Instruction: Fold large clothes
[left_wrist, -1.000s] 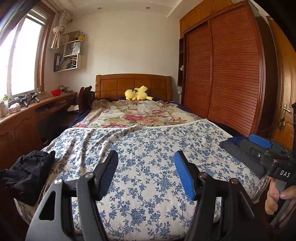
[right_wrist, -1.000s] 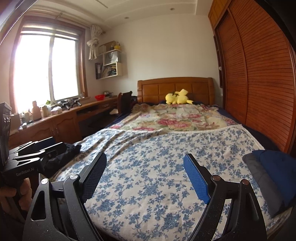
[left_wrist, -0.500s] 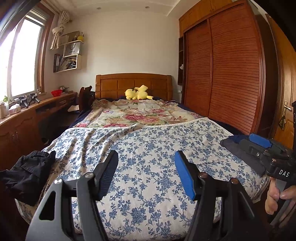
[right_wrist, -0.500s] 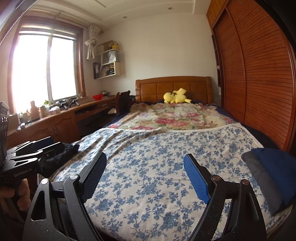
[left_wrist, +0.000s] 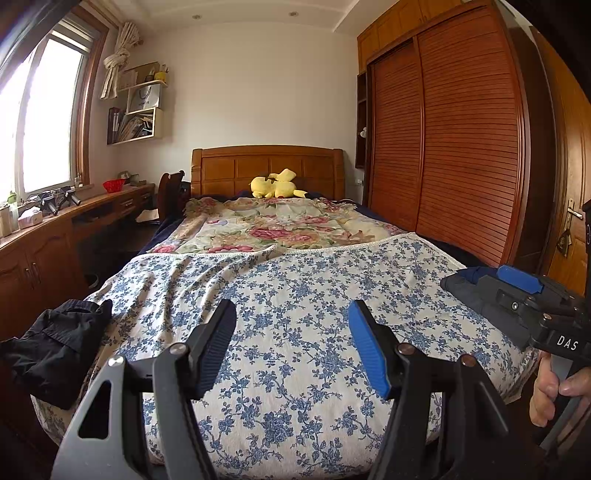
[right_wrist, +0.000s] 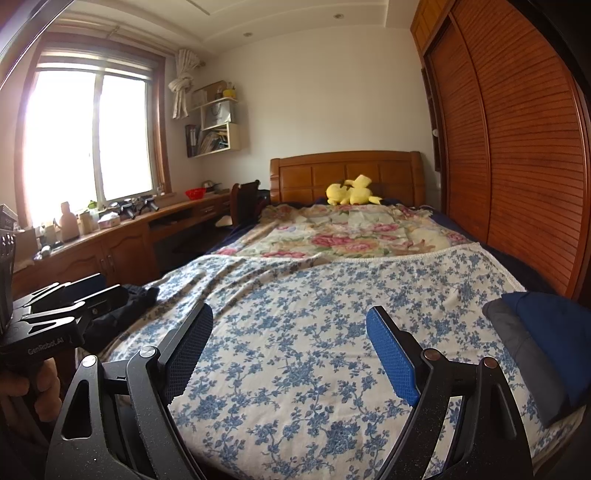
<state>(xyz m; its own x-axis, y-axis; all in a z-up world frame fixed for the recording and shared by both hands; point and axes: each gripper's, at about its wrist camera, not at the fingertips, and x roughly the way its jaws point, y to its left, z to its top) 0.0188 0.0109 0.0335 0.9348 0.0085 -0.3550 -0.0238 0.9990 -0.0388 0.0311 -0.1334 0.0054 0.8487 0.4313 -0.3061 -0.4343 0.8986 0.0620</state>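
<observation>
Bedroom, seen from the foot of a bed.

- Left gripper (left_wrist: 291, 314): lower centre of the left wrist view, jaws parted with nothing between them, poised above the blue-flowered bedspread (left_wrist: 295, 302) without touching it. Also shows at the left edge of the right wrist view, held by a hand (right_wrist: 26, 387).
- Right gripper (right_wrist: 290, 321): lower centre of the right wrist view, jaws spread wide and empty over the same bedspread. Also at the right edge of the left wrist view, gripped by a hand (left_wrist: 554, 391).
- Black garment (left_wrist: 55, 347): crumpled in a heap at the lower left of the left wrist view, on the near left corner of the bed, hanging partly over the edge.
- Folded clothes (right_wrist: 546, 350): dark blue piece on a grey one, at the right edge of the right wrist view, on the near right corner of the bed.
- Rose-patterned quilt (left_wrist: 280, 229): covers the far half of the bed.
- Yellow plush toy (left_wrist: 277, 184): centre of frame, against the wooden headboard (left_wrist: 266, 162).
- Wardrobe (left_wrist: 461, 140): slatted doors, right side.
- Window (right_wrist: 85, 136): upper left, with a long wooden counter (right_wrist: 129, 229) beneath it carrying bottles and small items.
- Wall shelves (right_wrist: 218, 122): beside the window.
</observation>
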